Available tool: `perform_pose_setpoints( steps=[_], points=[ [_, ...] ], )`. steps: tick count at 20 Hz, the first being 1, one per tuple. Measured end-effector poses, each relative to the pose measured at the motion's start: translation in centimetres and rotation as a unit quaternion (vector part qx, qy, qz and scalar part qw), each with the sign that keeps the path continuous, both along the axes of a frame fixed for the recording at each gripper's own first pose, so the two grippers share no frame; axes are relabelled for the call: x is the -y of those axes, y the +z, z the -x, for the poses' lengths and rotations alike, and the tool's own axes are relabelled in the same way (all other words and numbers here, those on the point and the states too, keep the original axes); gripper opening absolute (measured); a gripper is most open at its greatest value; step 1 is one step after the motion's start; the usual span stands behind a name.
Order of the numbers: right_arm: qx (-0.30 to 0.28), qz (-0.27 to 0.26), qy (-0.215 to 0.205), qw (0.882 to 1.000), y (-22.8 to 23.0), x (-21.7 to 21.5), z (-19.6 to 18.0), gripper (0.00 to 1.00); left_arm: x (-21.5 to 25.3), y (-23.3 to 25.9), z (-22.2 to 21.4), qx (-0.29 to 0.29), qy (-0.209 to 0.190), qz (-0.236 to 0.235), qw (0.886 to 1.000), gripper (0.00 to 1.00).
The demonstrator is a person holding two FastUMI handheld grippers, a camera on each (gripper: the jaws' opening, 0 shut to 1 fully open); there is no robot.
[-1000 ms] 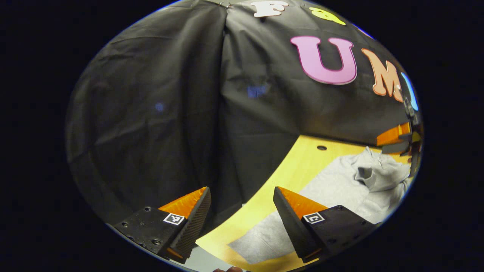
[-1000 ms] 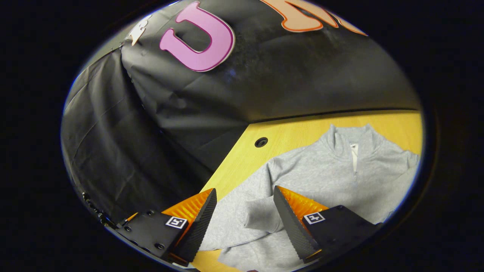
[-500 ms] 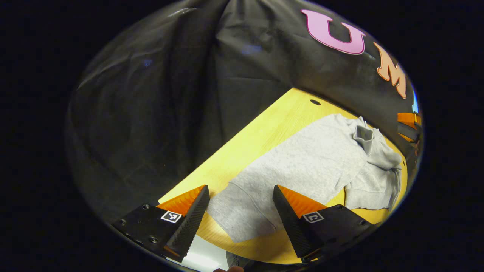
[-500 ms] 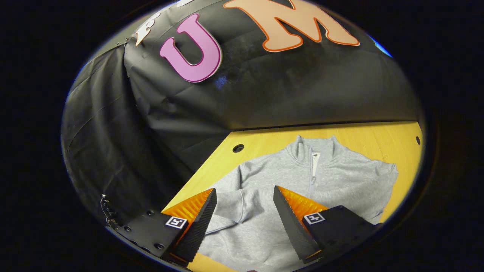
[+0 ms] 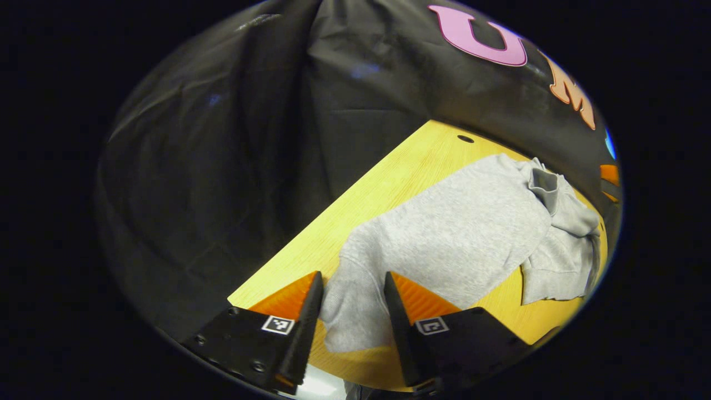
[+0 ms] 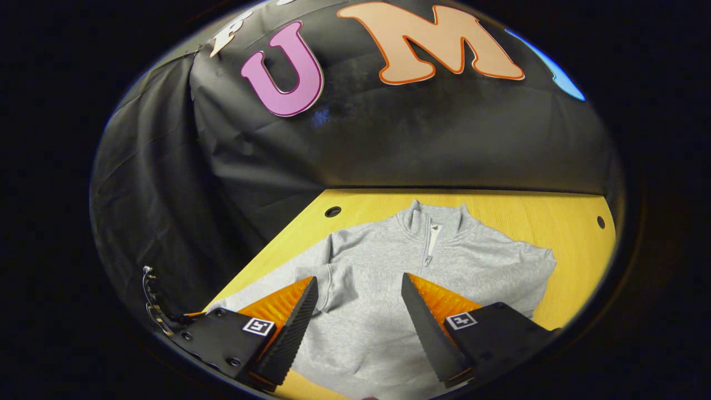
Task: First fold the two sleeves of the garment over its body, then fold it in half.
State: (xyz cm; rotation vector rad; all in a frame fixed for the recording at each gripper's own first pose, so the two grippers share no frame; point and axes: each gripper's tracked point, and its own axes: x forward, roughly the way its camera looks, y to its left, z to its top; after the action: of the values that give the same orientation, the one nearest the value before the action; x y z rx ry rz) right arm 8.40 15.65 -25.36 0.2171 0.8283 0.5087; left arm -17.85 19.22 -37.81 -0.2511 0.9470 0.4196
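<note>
Left gripper (image 5: 347,303): your jaws sit narrowed around the sleeve (image 5: 355,300), grip uncertain.
Right gripper (image 6: 358,311): yours gapes wide above the sweatshirt (image 6: 422,266), holding nothing.

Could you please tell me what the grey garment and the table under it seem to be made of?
Garment: probably soft knit fleece, matte, heathered grey, with ribbed cuffs and a zip collar. Table: apparently wood or wood-look laminate, smooth, pale yellow with fine straight grain.
</note>
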Motion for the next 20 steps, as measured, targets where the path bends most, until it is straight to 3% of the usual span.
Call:
perform_pose_setpoints(
  steps=[1,4,6,14,20],
  points=[
    [-0.001,-0.002,-0.002,1.000,0.1,0.1,0.2,0.96,-0.1,-0.1,-0.3,0.002,0.004,0.003,1.000,0.57],
    [-0.003,-0.006,-0.013,1.000,0.1,0.7,0.5,0.96,-0.4,0.1,-0.8,-0.006,0.026,0.026,0.999,0.09],
    [0.003,-0.004,-0.017,1.000,0.4,1.4,0.7,0.96,-0.9,0.4,-1.3,-0.004,0.047,0.039,0.998,0.00],
    [0.022,0.007,-0.032,0.999,2.0,4.6,1.9,0.96,-6.1,7.9,-9.9,0.071,0.036,-0.015,0.997,0.00],
    [0.032,0.010,-0.054,0.998,3.2,7.3,3.0,0.96,-6.5,16.6,-17.7,0.167,0.010,-0.034,0.985,0.00]
  ],
)
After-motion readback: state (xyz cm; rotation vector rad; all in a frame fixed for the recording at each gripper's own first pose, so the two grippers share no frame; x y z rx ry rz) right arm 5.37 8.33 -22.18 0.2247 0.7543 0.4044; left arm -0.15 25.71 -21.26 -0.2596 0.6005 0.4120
